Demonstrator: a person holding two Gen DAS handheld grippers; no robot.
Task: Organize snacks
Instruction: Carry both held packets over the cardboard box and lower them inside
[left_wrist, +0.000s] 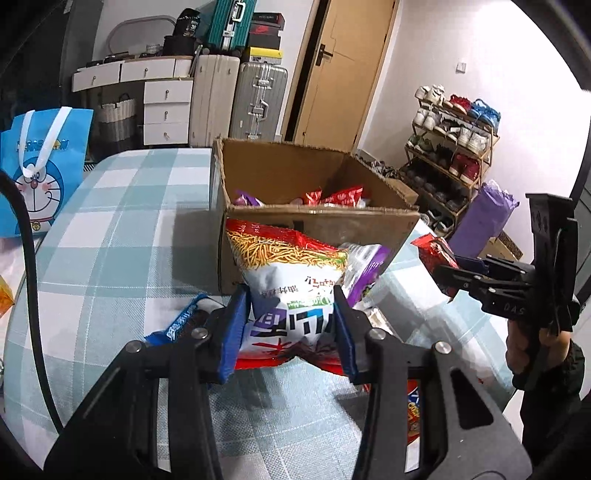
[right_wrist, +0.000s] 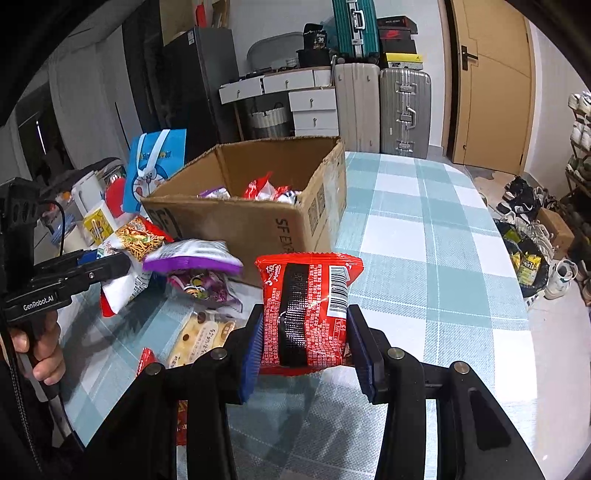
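Observation:
My left gripper (left_wrist: 290, 295) is shut on a white and red bag of noodle-stick snacks (left_wrist: 291, 266), held above the checked tablecloth just in front of the open cardboard box (left_wrist: 321, 221). In the right wrist view my right gripper (right_wrist: 306, 314) is shut on a red instant-noodle packet (right_wrist: 310, 295), lifted near the box's (right_wrist: 240, 221) corner. Several red and purple packets lie inside the box. A purple packet (right_wrist: 192, 254) lies on the table between the two grippers, with a cream packet (right_wrist: 201, 336) closer to me. A blue packet (left_wrist: 181, 319) lies under the left fingers.
The table (right_wrist: 424, 258) has a green and white checked cloth, bare to the right of the box. A blue cartoon bag (left_wrist: 40, 162) stands at the left edge. Suitcases (right_wrist: 404, 110), drawers and a shoe rack (left_wrist: 450, 147) stand beyond the table.

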